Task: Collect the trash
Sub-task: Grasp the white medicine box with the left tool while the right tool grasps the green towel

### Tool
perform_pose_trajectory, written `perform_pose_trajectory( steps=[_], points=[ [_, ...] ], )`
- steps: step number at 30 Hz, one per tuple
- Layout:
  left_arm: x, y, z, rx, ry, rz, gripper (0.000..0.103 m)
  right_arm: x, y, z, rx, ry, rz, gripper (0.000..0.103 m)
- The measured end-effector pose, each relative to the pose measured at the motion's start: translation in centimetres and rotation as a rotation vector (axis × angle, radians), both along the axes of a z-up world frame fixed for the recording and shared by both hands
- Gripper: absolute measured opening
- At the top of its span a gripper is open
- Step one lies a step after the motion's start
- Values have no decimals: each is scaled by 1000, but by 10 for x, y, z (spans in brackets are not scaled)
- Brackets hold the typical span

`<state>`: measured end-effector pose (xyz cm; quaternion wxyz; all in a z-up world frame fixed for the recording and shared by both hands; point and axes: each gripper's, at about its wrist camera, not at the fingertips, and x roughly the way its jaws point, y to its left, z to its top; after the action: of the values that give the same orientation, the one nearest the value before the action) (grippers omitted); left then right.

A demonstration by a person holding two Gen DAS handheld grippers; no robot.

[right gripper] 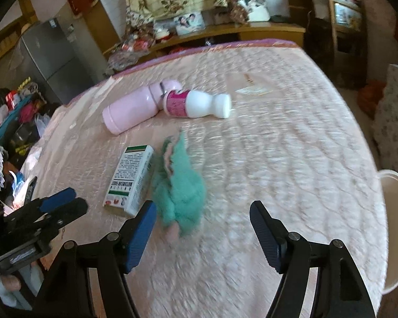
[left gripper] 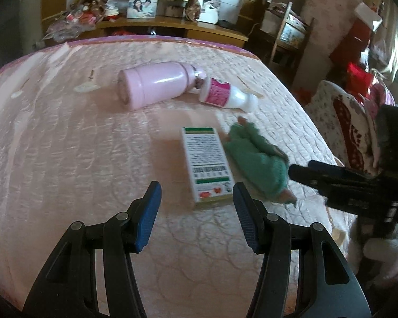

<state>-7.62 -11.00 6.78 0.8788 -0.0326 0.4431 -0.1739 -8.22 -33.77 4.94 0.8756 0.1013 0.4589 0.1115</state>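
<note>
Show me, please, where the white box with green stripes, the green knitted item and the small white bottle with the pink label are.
white box [left gripper: 207,165]: left wrist view, middle of its printed top face.
green knitted item [right gripper: 179,185]: right wrist view, its fuzzy middle.
small white bottle [right gripper: 199,104]: right wrist view, bare white body beside the label.

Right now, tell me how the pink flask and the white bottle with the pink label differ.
The pink flask is plain pink all over and the larger and wider of the two; the white bottle is white with a pink printed label and slimmer, with a pinched neck. The flask's capped end points toward the bottle's base, while the bottle's narrow top points away from the flask. Both lie on their sides on the pink quilted bed, meeting end to end at an angle.
</note>
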Motion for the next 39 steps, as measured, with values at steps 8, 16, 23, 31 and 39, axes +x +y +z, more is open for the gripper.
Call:
perform_pose_trajectory(
  steps=[8,16,23,31,39],
  points=[
    [17,2,-4,-54,45,11,55,41,28,-28,-19,54,63,63],
    [36,-28,-15,-49,63,-24,62,12,-2,-10,24,6,34,49],
    [56,-54,-35,36,72,-23,62,-14,-35,1,27,-22,-26,49],
    [67,-53,-50,47,98,5,56,-32,-44,5,56,-38,-38,49],
    [36,-58,-24,29,13,-28,55,-50,-49,14,83,-61,-52,49]
  ],
)
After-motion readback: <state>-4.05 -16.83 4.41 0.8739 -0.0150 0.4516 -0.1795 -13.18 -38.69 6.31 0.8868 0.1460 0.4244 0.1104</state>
